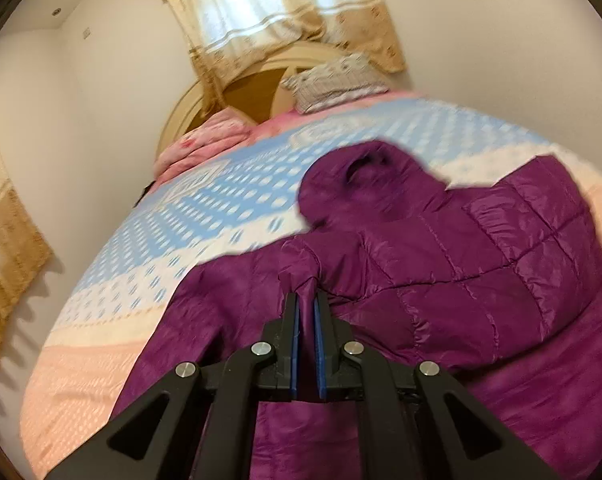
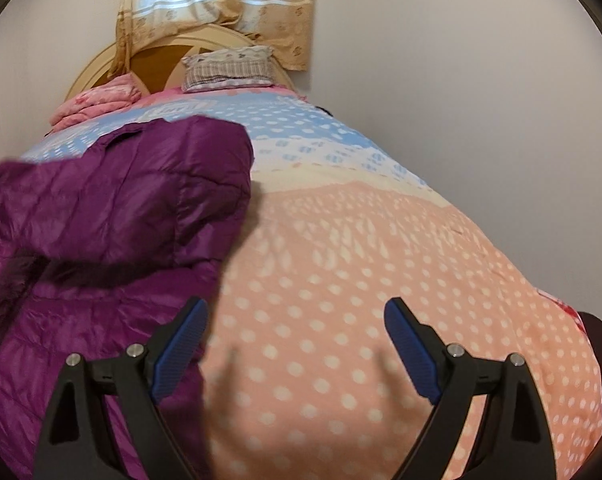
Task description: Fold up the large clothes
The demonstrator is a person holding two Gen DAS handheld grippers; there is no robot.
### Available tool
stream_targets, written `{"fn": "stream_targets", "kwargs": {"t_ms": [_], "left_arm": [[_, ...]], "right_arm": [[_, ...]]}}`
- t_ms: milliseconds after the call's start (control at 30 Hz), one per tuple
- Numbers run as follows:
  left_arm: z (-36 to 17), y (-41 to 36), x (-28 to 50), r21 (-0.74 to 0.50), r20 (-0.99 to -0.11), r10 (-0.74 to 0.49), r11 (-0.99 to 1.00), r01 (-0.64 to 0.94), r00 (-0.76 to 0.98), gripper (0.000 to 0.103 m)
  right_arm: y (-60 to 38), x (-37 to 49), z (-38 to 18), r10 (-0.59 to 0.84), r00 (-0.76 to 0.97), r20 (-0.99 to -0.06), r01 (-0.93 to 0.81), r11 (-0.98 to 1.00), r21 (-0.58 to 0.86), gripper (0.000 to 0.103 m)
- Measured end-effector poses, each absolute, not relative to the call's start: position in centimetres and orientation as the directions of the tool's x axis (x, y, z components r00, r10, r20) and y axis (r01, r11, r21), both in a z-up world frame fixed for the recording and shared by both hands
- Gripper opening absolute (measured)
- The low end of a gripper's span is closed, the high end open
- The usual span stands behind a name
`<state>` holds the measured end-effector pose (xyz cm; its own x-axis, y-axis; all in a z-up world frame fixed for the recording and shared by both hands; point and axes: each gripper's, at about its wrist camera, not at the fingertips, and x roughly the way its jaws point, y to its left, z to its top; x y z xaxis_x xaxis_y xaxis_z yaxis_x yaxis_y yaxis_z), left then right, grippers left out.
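Observation:
A purple quilted hooded jacket point(image 1: 441, 264) lies on the bed, hood pointing toward the headboard. My left gripper point(image 1: 306, 300) is shut on a fold of the jacket's sleeve, with purple fabric pinched between the blue pads. In the right wrist view the jacket point(image 2: 113, 216) fills the left side, its right part folded over itself. My right gripper point(image 2: 295, 316) is open and empty above the pink dotted bedspread, with its left finger point(image 2: 181, 348) just over the jacket's right edge.
The bed has a blue, white and pink dotted cover point(image 2: 361, 260). A grey patterned pillow point(image 2: 229, 68) and a folded pink blanket point(image 2: 97, 104) lie by the wooden headboard point(image 1: 245, 92). Curtains hang behind. A white wall point(image 2: 481, 100) runs along the bed's right side.

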<state>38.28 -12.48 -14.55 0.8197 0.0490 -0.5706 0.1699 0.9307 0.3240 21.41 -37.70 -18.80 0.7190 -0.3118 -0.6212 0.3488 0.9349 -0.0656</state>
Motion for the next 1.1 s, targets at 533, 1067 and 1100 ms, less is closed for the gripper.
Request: {"fn": "stream_targets", "kwargs": {"t_ms": [533, 1067, 1100], "left_arm": [[-15.7, -9.5, 40.8, 0.248, -0.513, 0.208, 0.965, -0.088, 0.833, 0.101], [-22.8, -11.2, 45.2, 0.323, -0.679, 0.255, 0.946, -0.032, 0.689, 0.101], [-22.8, -11.2, 45.3, 0.321, -0.679, 0.253, 0.947, -0.032, 0.689, 0.101]], "right_arm": [[-35.6, 32.8, -17.1, -0.173, 0.743, -0.647, 0.251, 0.968, 0.03, 0.044], [-33.9, 36.9, -23.8, -0.173, 0.654, -0.737, 0.2, 0.978, -0.052, 0.044], [-33.7, 36.9, -23.8, -0.184, 0.653, -0.735, 0.201, 0.977, -0.066, 0.044]]}}
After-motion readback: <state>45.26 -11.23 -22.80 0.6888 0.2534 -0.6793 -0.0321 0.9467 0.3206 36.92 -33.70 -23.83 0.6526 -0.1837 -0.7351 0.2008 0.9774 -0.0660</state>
